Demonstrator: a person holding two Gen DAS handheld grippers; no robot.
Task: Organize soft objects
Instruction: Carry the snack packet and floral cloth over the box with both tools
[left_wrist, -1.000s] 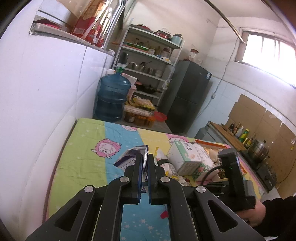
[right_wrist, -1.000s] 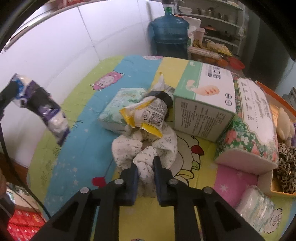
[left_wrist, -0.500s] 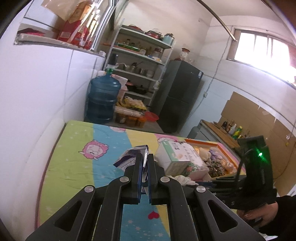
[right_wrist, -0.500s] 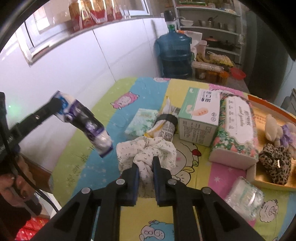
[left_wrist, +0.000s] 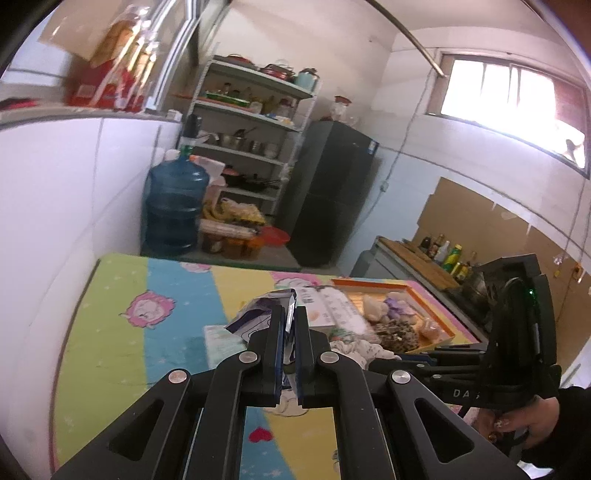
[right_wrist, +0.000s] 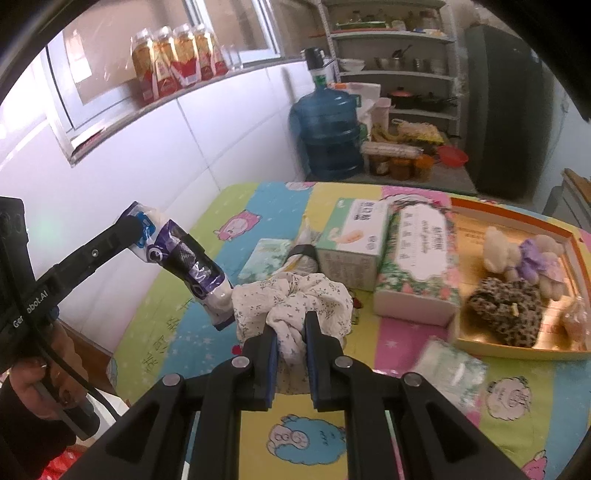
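Filling the lower part of both views, the worktop (right_wrist: 424, 435) wears a glossy cartoon-print cover (left_wrist: 122, 332) in green, blue, yellow and pink stripes. White tiled walls (left_wrist: 55, 206) enclose the room; a dark refrigerator (left_wrist: 328, 192), a metal shelf rack (left_wrist: 251, 122) of pots and a blue ribbed water jug (right_wrist: 328, 136) stand past the far edge.

An orange-rimmed tray (right_wrist: 576, 258) sits at the right of the worktop, holding a leopard-print fabric piece (right_wrist: 506, 310) and small plush toys (right_wrist: 517, 254). Just beside the tray's left wall lies a floral soft tissue pack (right_wrist: 417, 258), touching a green-and-white carton (right_wrist: 354, 240). A small crinkly clear packet (right_wrist: 450, 369) lies nearer, in front of the tray.

The right tongs (right_wrist: 290, 332) are clamped on a bunched, cream speckled cloth (right_wrist: 295, 299), which hangs gathered above the worktop. The left tongs (left_wrist: 290, 325) are pinched narrow on a shiny purple-and-white plastic wrapper pack (right_wrist: 184, 258), held in the air left of the cloth, its lower end close beside it. A hand (right_wrist: 33, 380) grips the left handle.
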